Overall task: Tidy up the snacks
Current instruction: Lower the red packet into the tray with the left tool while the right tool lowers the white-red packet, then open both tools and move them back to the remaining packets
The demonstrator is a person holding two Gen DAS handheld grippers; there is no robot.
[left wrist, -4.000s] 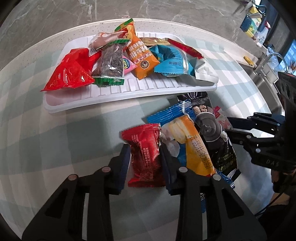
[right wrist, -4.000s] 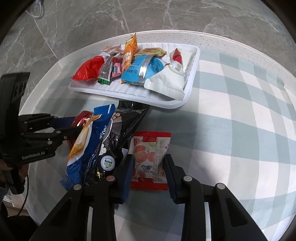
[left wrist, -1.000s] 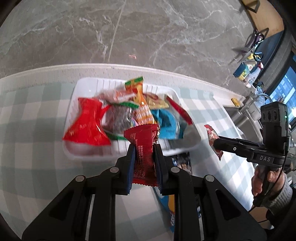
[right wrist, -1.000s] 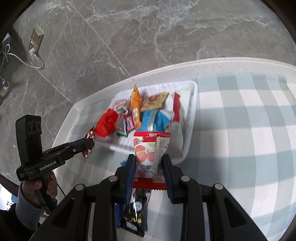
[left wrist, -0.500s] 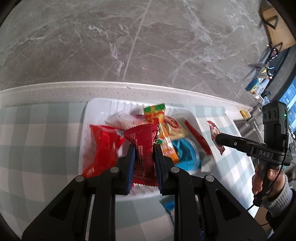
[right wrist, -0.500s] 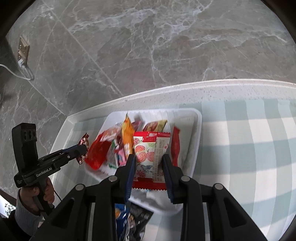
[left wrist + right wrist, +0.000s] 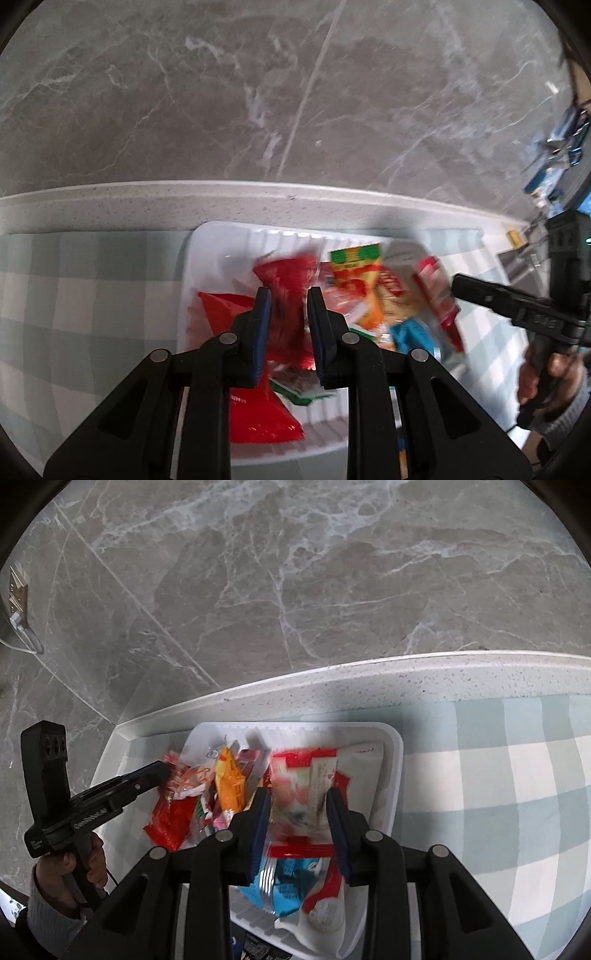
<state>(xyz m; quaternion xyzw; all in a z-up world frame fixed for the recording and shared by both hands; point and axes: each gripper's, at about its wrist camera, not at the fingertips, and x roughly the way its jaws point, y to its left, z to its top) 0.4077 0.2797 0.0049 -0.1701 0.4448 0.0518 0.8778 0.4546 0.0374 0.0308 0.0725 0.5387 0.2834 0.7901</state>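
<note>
My left gripper (image 7: pixel 287 295) pinches a crinkly red foil packet (image 7: pixel 286 295) above the ribbed white tray (image 7: pixel 207 243); its print is blurred.

The snack packets (image 7: pixel 229 779) are shiny crinkled plastic film, heaped in a smooth white plastic tray (image 7: pixel 394 771) with a ribbed floor. Under the tray lies a matt checked cloth (image 7: pixel 498 775); beyond it the bench (image 7: pixel 369 679) edge is speckled stone. The floor (image 7: pixel 295 572) is polished veined marble.
</note>
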